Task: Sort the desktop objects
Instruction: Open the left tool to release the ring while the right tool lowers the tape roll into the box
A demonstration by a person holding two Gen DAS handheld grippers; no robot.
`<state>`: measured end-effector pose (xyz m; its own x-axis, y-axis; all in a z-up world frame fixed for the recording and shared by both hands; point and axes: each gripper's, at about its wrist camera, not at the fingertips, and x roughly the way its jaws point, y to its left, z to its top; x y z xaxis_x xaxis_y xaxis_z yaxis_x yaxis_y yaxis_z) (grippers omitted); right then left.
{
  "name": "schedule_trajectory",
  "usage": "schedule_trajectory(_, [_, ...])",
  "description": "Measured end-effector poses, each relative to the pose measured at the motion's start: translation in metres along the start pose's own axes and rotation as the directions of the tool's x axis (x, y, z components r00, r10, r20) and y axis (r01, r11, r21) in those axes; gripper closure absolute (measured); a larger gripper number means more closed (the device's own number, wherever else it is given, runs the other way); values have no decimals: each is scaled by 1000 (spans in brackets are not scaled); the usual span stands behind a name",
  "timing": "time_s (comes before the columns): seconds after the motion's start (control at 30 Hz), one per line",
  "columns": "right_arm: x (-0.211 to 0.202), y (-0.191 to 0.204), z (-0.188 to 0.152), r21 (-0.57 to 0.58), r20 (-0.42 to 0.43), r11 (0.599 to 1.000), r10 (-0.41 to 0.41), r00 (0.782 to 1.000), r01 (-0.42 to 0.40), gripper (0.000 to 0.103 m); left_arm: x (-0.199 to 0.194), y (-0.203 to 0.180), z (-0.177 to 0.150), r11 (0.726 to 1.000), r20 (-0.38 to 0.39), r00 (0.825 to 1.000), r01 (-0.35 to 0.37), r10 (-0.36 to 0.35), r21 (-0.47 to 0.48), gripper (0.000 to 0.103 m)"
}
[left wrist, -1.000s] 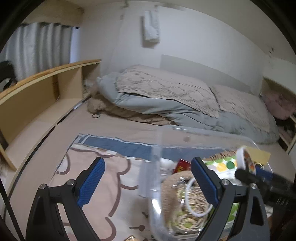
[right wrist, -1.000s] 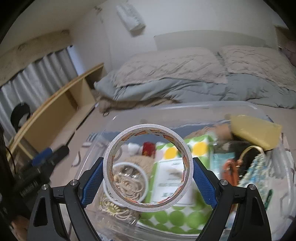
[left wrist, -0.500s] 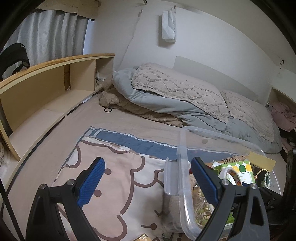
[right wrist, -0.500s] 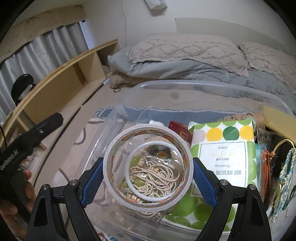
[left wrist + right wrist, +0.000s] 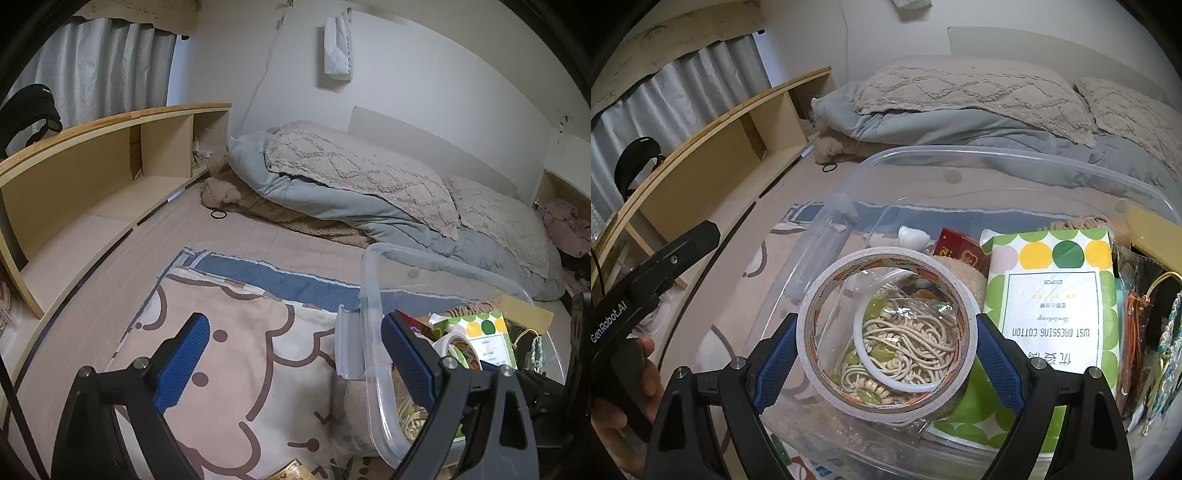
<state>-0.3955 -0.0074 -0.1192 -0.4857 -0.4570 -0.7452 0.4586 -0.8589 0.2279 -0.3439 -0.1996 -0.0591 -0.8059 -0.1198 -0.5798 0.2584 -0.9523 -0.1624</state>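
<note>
Bed (image 5: 258,236) fills most of both views, grey duvet (image 5: 332,199) and beige pillows (image 5: 354,162) bunched across the upper centre, wooden shelf unit (image 5: 92,177) along the left edge. Cartoon-print blanket (image 5: 236,332) covers the lower centre of the left wrist view. Clear plastic bin (image 5: 960,162) sits on it: lower right in the left wrist view, centre to right in the right wrist view. Inside the bin: green-dotted cotton pad pack (image 5: 1052,302) right of centre, red box (image 5: 960,247) behind it, bagged beige cord with green beads (image 5: 905,339) at lower centre, orange cords (image 5: 1134,332) at far right. Right gripper (image 5: 886,343) is clamped on a tape roll (image 5: 827,295), both blue pads pressed on its outer wall, roll held over the bin's near-left part, above the cord bag. Left gripper (image 5: 295,358) has jaws wide apart, nothing between them; its right finger overlaps the bin's left rim in frame, contact unclear. A hand (image 5: 624,398) shows at lower left of the right wrist view.
</note>
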Motion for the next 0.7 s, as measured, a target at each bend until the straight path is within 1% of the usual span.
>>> schedule_trajectory(0.17, [2,1,1,-3,-5,1000,5,1000,-5,12,0,0,-1,1000,-1,1000,0,0,-1,8])
schedule_trajectory(0.2, [1,2,1,-4,3,1000,-7,1000,7,4,-1,1,-1,1000,-1,1000,1,-1,-1,8])
schedule_trajectory(0.23, [0,3,1,-4,16,1000,-27,1000,27,0,0,0,-1,1000,-1,1000,1,-1,-1,8])
schedule_trajectory(0.27, [-2,3,1,-2,34,999,-36,999,37,0,-1,1,-1,1000,-1,1000,1,-1,-2,8])
schedule_trajectory(0.37, [-4,0,2,20,52,999,-37,998,36,0,-2,2,-2,1000,-2,1000,2,-2,-3,8])
schedule_trajectory(0.43, [-6,-4,4,45,56,999,-23,998,20,0,-2,2,-2,1000,0,1000,-1,1,-1,8])
schedule_trajectory(0.53, [-8,-9,4,68,59,998,-22,998,18,0,-4,3,-4,1000,3,1000,-4,4,2,8])
schedule_trajectory(0.7, [-10,-10,2,66,51,998,-22,998,19,0,-6,1,-8,1000,-8,1000,-2,2,8,8])
